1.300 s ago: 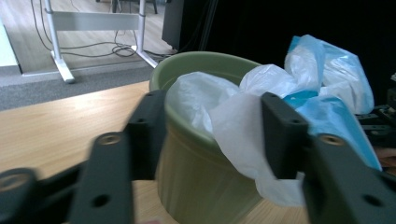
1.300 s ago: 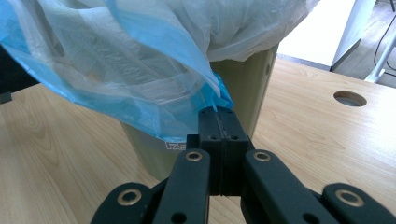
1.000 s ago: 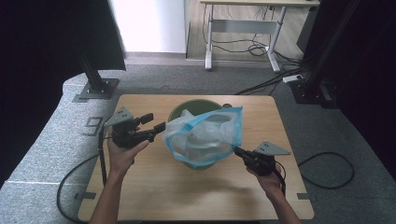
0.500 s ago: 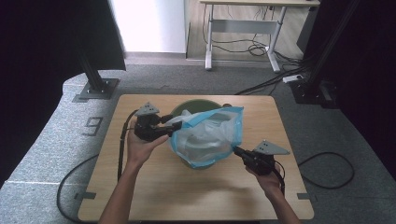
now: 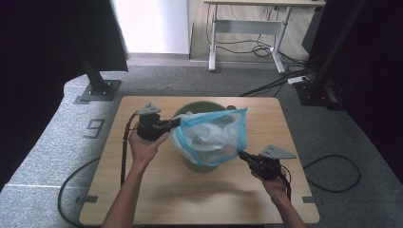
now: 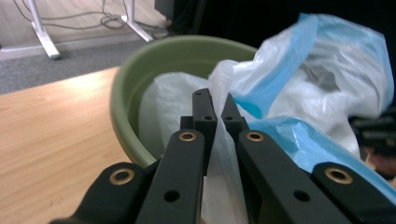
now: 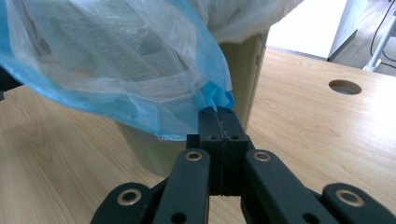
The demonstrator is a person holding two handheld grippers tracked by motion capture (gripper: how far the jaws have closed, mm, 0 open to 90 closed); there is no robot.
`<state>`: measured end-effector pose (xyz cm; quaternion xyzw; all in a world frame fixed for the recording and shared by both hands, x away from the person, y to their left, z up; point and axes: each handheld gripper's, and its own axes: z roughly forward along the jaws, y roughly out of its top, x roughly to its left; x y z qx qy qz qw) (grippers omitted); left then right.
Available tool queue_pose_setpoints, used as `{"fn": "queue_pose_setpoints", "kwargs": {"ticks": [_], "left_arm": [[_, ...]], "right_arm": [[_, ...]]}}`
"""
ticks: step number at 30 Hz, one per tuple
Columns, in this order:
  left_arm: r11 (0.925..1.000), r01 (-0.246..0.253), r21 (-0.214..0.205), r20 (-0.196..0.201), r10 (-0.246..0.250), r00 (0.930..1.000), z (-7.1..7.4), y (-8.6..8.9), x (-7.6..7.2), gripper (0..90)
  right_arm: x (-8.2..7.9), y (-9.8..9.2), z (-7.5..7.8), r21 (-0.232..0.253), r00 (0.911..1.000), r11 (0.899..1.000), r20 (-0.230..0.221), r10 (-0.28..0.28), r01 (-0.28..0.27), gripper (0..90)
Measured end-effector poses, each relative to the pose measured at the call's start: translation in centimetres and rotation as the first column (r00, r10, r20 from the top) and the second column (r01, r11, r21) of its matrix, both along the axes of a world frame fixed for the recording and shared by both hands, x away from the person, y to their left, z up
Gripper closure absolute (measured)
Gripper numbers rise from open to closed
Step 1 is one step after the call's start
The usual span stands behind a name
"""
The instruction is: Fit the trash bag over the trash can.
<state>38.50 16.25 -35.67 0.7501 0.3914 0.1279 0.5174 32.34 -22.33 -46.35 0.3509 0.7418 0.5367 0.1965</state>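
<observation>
A translucent plastic bag (image 5: 211, 135) with a blue rim lies spread over the mouth of a green bin (image 5: 202, 165) at the table's middle. My left gripper (image 5: 174, 124) is at the bag's left edge. Its jaws have just been closing, and in the left gripper view the left gripper (image 6: 217, 100) pinches the bag's thin film (image 6: 322, 70) above the bin's rim (image 6: 140, 79). My right gripper (image 5: 242, 154) holds the bag's near right corner. In the right gripper view the right gripper (image 7: 216, 112) is shut on the blue rim (image 7: 116, 60) beside the bin's wall (image 7: 243, 70).
The wooden table (image 5: 157, 199) has a round hole (image 7: 344, 87) near its far side. Black stand bases (image 5: 97, 90) and cables (image 5: 332, 175) lie on the grey floor around it. A desk (image 5: 247, 28) stands farther back.
My left gripper moved right from the table's left side to the bag's left edge and closed on the film. The right gripper kept its hold and did not move.
</observation>
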Motion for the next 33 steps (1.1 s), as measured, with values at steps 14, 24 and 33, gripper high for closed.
{"fn": "queue_pose_setpoints", "kwargs": {"ticks": [14, 24, 33], "left_arm": [[0.9993, -0.029, -0.023, -0.004, 0.029, 0.9996, -0.4, 0.5, 0.6, 89.6], [0.9994, -0.024, -0.025, -0.007, 0.024, 0.9997, -0.8, 0.1, 0.6, 89.6], [0.9993, -0.030, -0.020, -0.005, 0.030, 0.9995, -0.8, 0.1, 0.6, 89.6]], "right_arm": [[-1.4, -0.8, 0.5, 0.029, 0.9961, 0.999, 0.086, -0.016, 0.014, 56.4], [-1.6, -2.4, 6.1, 0.054, 0.9818, 0.996, 0.175, -0.075, 0.067, 47.0], [0.7, -1.2, 9.2, 0.082, 0.9773, 0.995, 0.196, -0.080, 0.065, 47.1]]}}
